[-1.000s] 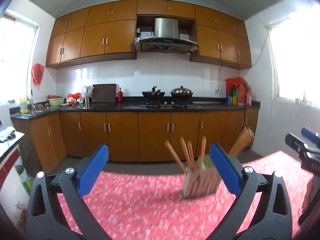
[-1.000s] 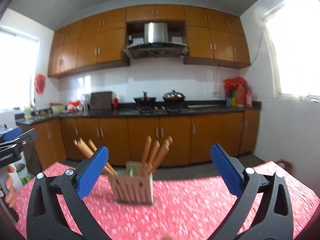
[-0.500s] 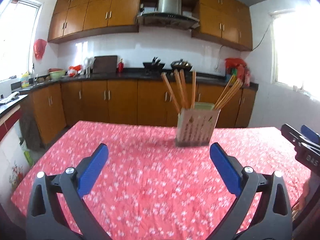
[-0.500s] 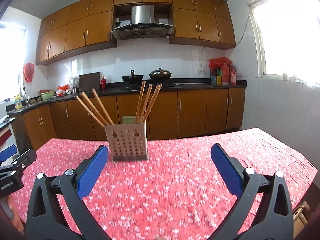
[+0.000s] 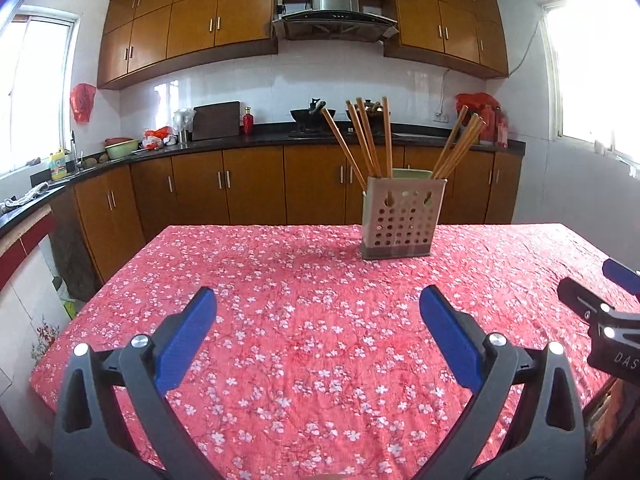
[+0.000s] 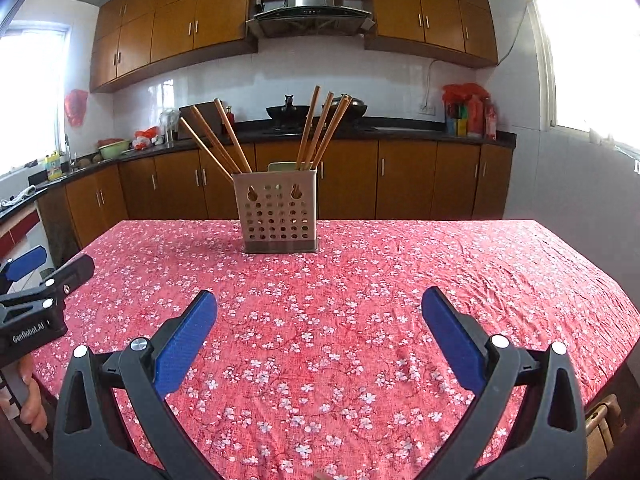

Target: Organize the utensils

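Observation:
A beige perforated utensil holder [image 5: 403, 218] [image 6: 277, 211] stands upright at the far side of a table with a red flowered cloth [image 5: 304, 320] [image 6: 360, 300]. Several wooden chopsticks [image 5: 366, 138] [image 6: 320, 128] lean out of it in two bunches. My left gripper [image 5: 318, 316] hovers open over the near part of the table, well short of the holder, with nothing between its blue pads. My right gripper [image 6: 319, 318] is likewise open and empty, level with the left one. Each gripper shows at the edge of the other's view.
Beyond the table runs a dark kitchen counter [image 5: 280, 140] over brown cabinets, with pans on a hob [image 6: 288, 114], a cutting board [image 5: 216, 120] and bottles. A sink corner [image 5: 60, 168] lies at the left. A hand [image 6: 30, 400] holds the left gripper's handle.
Both cameras have tilted down and pulled back from the holder, so more tablecloth now fills the foreground. The holder and chopsticks have not moved. Both grippers remain open.

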